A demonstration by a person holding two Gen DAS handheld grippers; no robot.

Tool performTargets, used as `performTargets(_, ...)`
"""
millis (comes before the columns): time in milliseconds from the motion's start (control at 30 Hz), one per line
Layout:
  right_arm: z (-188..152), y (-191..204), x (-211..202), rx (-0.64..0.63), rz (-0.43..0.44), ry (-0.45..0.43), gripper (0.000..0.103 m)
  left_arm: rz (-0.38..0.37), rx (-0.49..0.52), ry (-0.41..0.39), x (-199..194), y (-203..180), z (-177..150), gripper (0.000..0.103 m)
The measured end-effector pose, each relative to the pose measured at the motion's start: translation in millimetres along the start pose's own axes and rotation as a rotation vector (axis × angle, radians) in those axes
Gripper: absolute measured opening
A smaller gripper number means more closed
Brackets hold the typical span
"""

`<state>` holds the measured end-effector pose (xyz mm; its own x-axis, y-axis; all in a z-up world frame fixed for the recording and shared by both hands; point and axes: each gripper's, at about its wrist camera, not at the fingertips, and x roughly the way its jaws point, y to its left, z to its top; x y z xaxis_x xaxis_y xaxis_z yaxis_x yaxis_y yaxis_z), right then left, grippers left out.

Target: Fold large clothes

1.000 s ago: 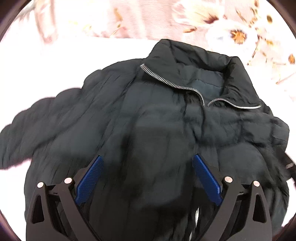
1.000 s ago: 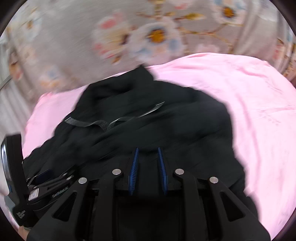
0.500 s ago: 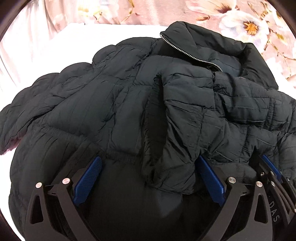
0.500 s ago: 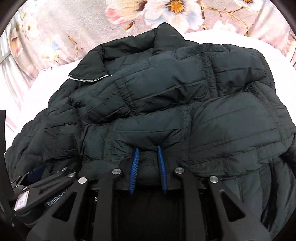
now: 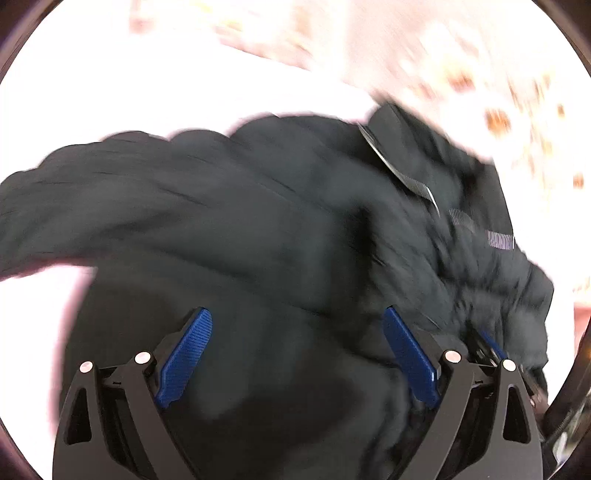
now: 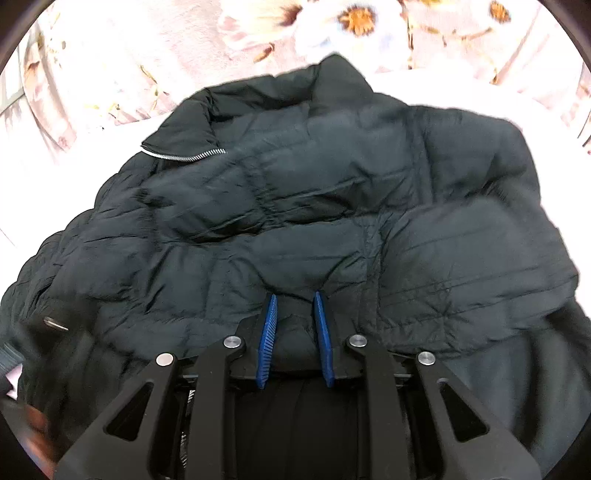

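Fingers (image 6: 320,317) of the right gripper (image 6: 294,314) stand narrowly apart and pinch a ridge of the dark quilted jacket (image 6: 295,206); a bulge of fabric sits between the blue pads. Left gripper (image 5: 297,354) has its fingers (image 5: 408,354) spread wide, nothing gripped, only jacket below. Change over the last second: the right sleeve (image 6: 472,258), previously out to the side, now lies folded across the chest, and the left wrist view has gone from sharp to streaked, so the left hand is swinging sideways. Judgement: one sleeve fold is made; the other sleeve (image 5: 110,206) remains to be brought in. Jacket lies front-up in the middle of the pale pink bed (image 5: 155,92), collar (image 6: 295,88) toward the far edge by the floral cloth (image 6: 332,26), hem toward the grippers; long axis runs near edge to far edge.
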<state>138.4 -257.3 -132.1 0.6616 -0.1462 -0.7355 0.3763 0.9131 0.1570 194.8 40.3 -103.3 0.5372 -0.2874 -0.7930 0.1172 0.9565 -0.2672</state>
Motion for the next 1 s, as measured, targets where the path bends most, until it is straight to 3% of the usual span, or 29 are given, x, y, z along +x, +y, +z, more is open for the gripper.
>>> performTargets(67,2.6,5.5,-23.5,0.002,0.014,-0.029,0.026,0.020,-0.088,-0.022,-23.1,46.1,10.4,0.093)
performTargets(133,0.5,12.9,-45.1,0.005,0.028,-0.050,0.040,0.050,-0.230,-0.024,-39.5,114.8,19.8,0.093)
performTargets(200,-5.3,19.6,-58.4,0.003,0.040,-0.053,0.041,0.087,-0.350,-0.029,-52.3,172.6,20.2,0.093)
performTargets(267,-11.4,27.1,-66.3,-0.005,0.048,-0.043,0.041,0.169,-0.491,-0.028,-60.2,238.4,16.1,0.093)
performTargets(433,-30.3,49.0,-81.0,-0.032,0.076,-0.002,0.041,0.214,-0.779,-0.047,-67.7,343.3,-1.8,0.090)
performTargets(567,-42.3,67.8,-91.3,-0.095,0.081,0.019,0.048,0.140,-0.924,-0.069,-62.3,381.1,-7.0,0.090)
performTargets(700,-48.2,79.3,-98.9,-0.112,0.085,0.030,0.048,0.119,-0.946,-0.093,-61.2,392.7,0.5,0.089)
performTargets(767,-48.2,85.2,-102.2,-0.129,0.084,0.030,0.048,0.116,-0.932,-0.098,-58.1,389.0,6.5,0.075)
performTargets(800,-47.4,87.5,-102.2,-0.136,0.082,0.029,0.048,0.087,-0.916,-0.100,-56.2,386.5,10.4,0.055)
performTargets(867,-47.2,90.9,-104.1,-0.149,0.080,0.029,0.049,0.074,-0.901,-0.095,-55.1,380.1,21.1,0.045)
performTargets(933,-46.4,91.9,-105.4,-0.150,0.079,0.029,0.049,0.074,-0.858,-0.122,-64.4,372.0,32.7,0.027)
performTargets(1000,-46.2,91.6,-106.2,-0.148,0.078,0.029,0.049,0.071,-0.796,-0.153,-78.2,358.3,48.3,0.021)
